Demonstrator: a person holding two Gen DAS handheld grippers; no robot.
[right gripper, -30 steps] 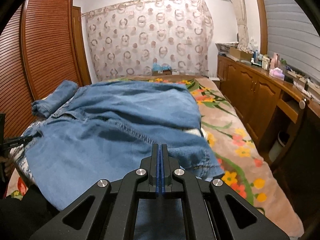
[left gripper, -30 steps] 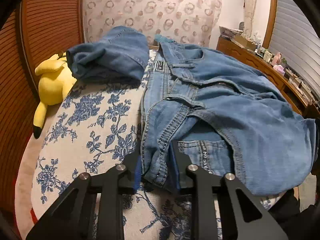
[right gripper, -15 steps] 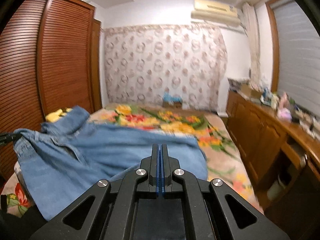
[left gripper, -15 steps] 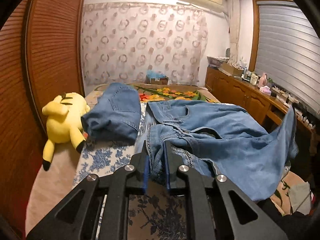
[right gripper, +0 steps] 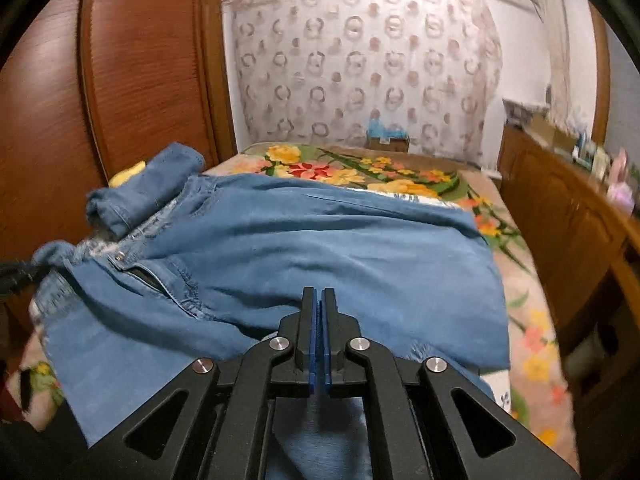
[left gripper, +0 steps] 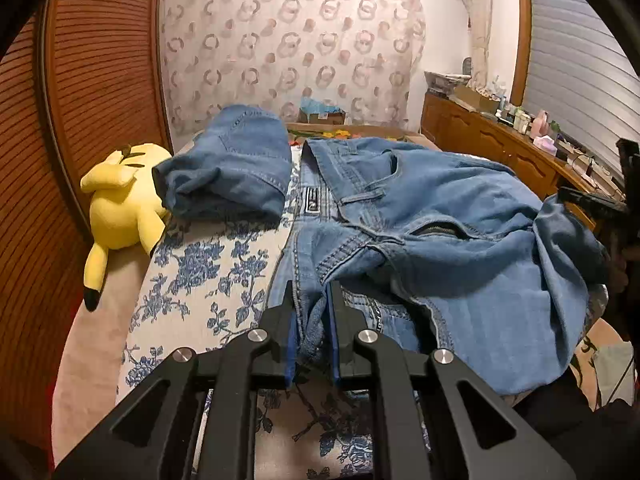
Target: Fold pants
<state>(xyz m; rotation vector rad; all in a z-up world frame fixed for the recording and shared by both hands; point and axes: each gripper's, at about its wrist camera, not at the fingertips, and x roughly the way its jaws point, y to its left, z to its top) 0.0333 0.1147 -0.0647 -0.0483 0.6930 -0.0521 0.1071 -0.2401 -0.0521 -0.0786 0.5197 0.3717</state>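
Light blue jeans [left gripper: 460, 248] lie spread across the bed, waistband and zip towards the left. My left gripper [left gripper: 311, 292] is shut on a bunched edge of the jeans near the waist. It also shows as a black tip [right gripper: 38, 270] at the left edge of the right wrist view. My right gripper [right gripper: 319, 296] holds the denim of a leg part [right gripper: 320, 248], and the cloth runs on beneath it. Its jaws are opening, with a thin slit between the blue pads. In the left wrist view the denim still hangs up to that gripper [left gripper: 576, 198].
A second pair of jeans [left gripper: 232, 172], folded, lies at the back left beside a yellow plush toy [left gripper: 120, 200]. The bed has a blue-flowered cloth [left gripper: 200, 272] and a bright floral blanket [right gripper: 360, 168]. A wooden wardrobe [left gripper: 80, 80] stands on the left and a cluttered sideboard [left gripper: 500, 148] on the right.
Both grippers rose with the jeans and came back down. The right one carried its denim sideways over the bed. A thin slit now shows between its pads.
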